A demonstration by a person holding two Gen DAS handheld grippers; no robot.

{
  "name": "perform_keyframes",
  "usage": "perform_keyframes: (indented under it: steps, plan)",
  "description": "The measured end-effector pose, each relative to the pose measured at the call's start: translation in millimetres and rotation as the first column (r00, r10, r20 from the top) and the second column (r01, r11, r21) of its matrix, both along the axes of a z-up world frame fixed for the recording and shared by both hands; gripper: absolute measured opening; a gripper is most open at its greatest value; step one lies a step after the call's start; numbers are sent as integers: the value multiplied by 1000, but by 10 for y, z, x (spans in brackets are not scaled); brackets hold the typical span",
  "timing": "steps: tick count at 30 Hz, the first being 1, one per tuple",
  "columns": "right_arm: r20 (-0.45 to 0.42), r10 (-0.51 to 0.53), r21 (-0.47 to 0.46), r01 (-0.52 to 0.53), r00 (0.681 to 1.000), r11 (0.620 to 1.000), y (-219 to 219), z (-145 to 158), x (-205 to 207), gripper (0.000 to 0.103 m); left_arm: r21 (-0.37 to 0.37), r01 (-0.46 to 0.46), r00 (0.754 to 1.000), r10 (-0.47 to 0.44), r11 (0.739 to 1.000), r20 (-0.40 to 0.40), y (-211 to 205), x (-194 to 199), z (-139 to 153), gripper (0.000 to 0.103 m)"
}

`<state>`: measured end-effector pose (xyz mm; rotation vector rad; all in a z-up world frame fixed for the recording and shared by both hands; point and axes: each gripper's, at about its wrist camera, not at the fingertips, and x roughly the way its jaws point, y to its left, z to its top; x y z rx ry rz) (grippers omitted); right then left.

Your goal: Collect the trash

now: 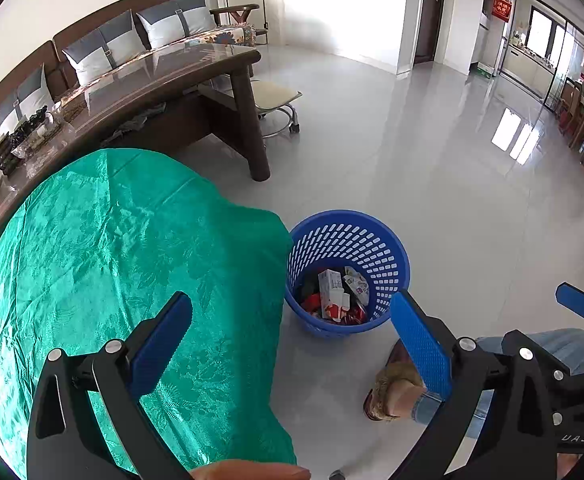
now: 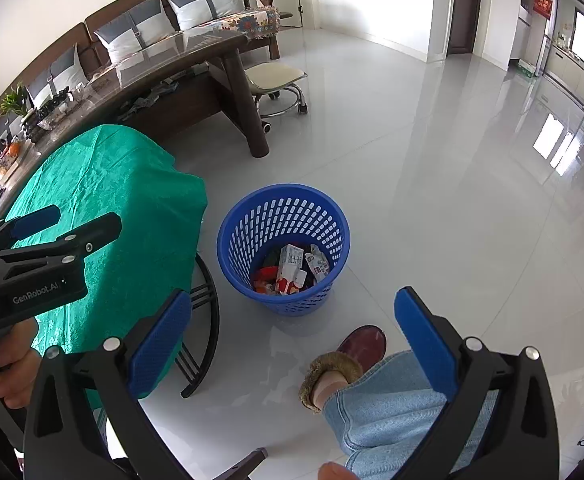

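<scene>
A blue perforated trash basket (image 1: pixel 388 248) (image 2: pixel 248 216) stands on the grey floor beside a table under a green cloth (image 1: pixel 104 248) (image 2: pixel 112 184). Inside it lie a white carton (image 1: pixel 330 286) (image 2: pixel 290 266), crumpled wrappers (image 1: pixel 357 282) (image 2: pixel 318 262) and red scraps. My left gripper (image 1: pixel 292 314) hangs open and empty above the table's edge, near the basket. My right gripper (image 2: pixel 294 306) is open too, empty, above the floor just in front of the basket. The left gripper (image 2: pixel 68 224) also shows at the left of the right wrist view, over the green cloth.
A long dark wooden table (image 1: pixel 172 80) (image 2: pixel 196 56) with clutter at its left end stands behind, with a sofa and a wheeled stool (image 1: pixel 276 100) (image 2: pixel 280 80). A person's jeans leg and slippered foot (image 2: pixel 356 360) (image 1: pixel 396 380) are right of the basket. Glossy open floor stretches right.
</scene>
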<state>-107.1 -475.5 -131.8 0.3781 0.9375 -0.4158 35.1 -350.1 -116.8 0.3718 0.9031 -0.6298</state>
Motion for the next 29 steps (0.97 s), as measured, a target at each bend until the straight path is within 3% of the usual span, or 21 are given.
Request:
perform_keyframes:
  steps: [21, 29]
  plan:
    - [-19, -12, 15, 12, 1000, 1000, -67, -65, -18, 98, 18, 11, 1000, -11, 1000, 8, -65, -33, -50, 98]
    - [-45, -16, 14, 16, 999, 1000, -83, -131, 7, 98, -2, -4, 998, 4, 1000, -61, 18, 74, -71, 98]
